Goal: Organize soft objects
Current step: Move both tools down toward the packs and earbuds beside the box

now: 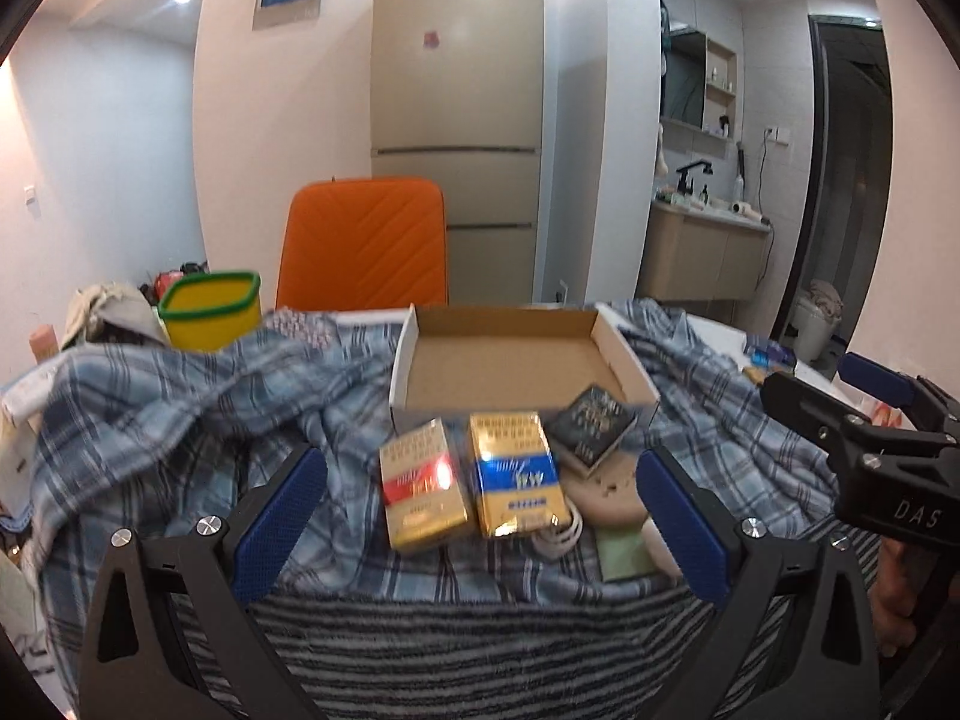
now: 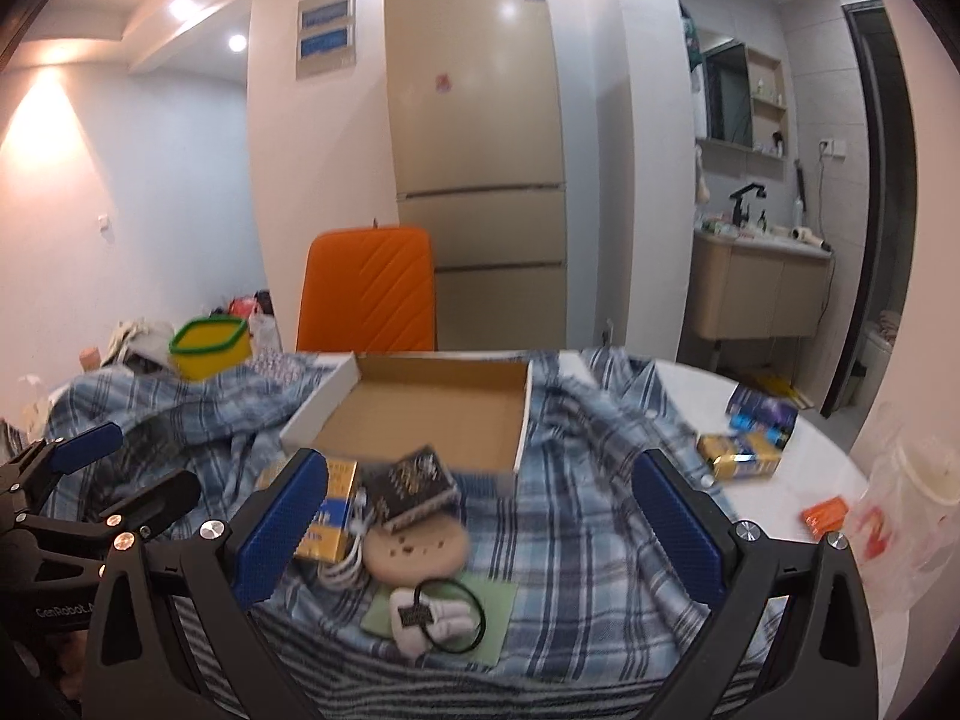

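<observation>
A rumpled blue plaid cloth [image 1: 180, 408] [image 2: 600, 516] covers the table, and a grey striped cloth [image 1: 480, 648] lies at its near edge. An open cardboard box [image 1: 408, 354] [image 2: 318, 414] sits on the plaid cloth with nothing in it. My left gripper [image 1: 480, 516] hangs open over the striped cloth, just short of a red-gold pack [image 1: 420, 486] and a blue-gold pack [image 1: 516, 474]. My right gripper [image 2: 480, 528] is open too, above a black box [image 2: 414, 486], a beige round disc [image 2: 417, 549] and a green card [image 2: 498, 600]. Neither gripper holds anything.
A yellow tub with a green rim [image 1: 210, 312] stands at the back left, with an orange chair back [image 1: 366, 246] behind the table. On bare white table [image 2: 780, 498] at the right lie a gold pack [image 2: 744, 453], a dark blue box [image 2: 762, 408], an orange packet [image 2: 828, 513] and a plastic bag [image 2: 912, 516].
</observation>
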